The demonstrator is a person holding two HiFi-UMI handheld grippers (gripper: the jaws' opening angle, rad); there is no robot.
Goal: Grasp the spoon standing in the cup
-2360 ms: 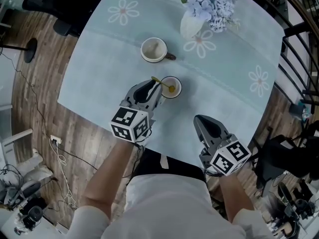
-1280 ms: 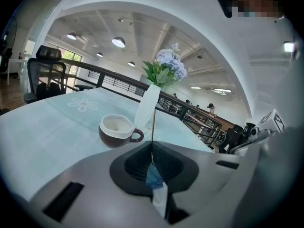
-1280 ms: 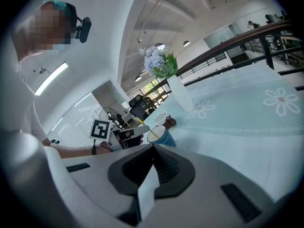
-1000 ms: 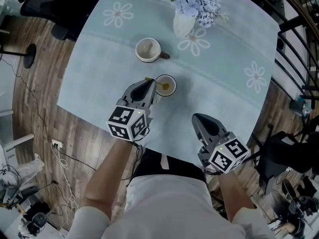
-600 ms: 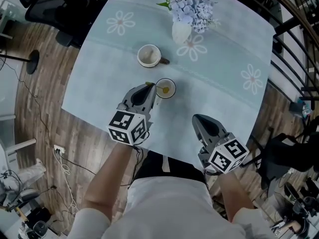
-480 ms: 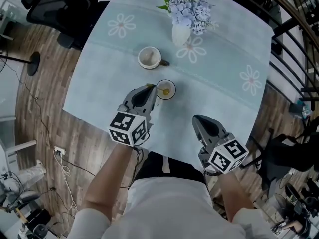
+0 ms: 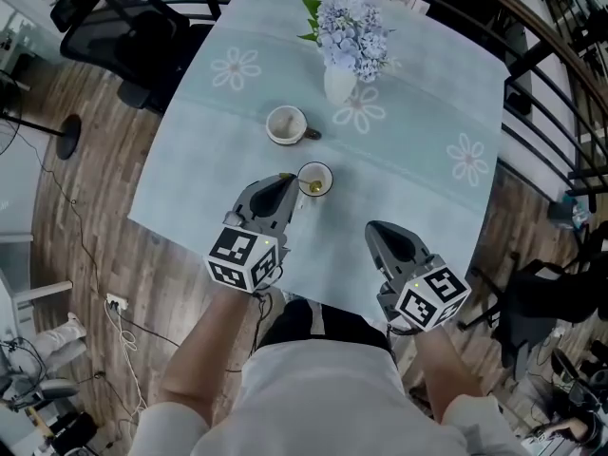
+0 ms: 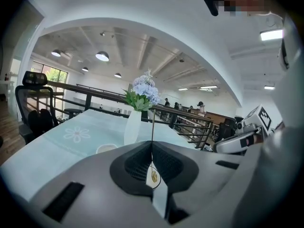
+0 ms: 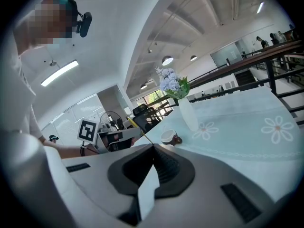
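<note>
A small white cup (image 7: 323, 170) stands on the pale blue tablecloth (image 7: 408, 188) with a thin yellow-handled spoon (image 7: 296, 180) leaning out of it to the left. My left gripper (image 7: 290, 182) is at the cup's left rim, shut on the spoon handle. In the left gripper view the handle (image 8: 152, 127) rises straight up from between the shut jaws of that gripper (image 8: 152, 148). My right gripper (image 7: 373, 226) hovers near the table's front edge, right of the cup, shut and empty. In the right gripper view the same gripper (image 9: 153, 148) points toward the spoon (image 9: 136, 130).
An empty white cup with a brown handle (image 7: 285, 123) sits behind the spoon cup. A white vase of blue flowers (image 7: 339, 79) stands farther back. A black office chair (image 7: 123, 36) is off the table's left, a dark railing (image 7: 551, 65) at the right.
The head view has drifted, so the table shows more fully and sits lower in the picture. My left gripper stays at the spoon handle. The right gripper has barely moved.
</note>
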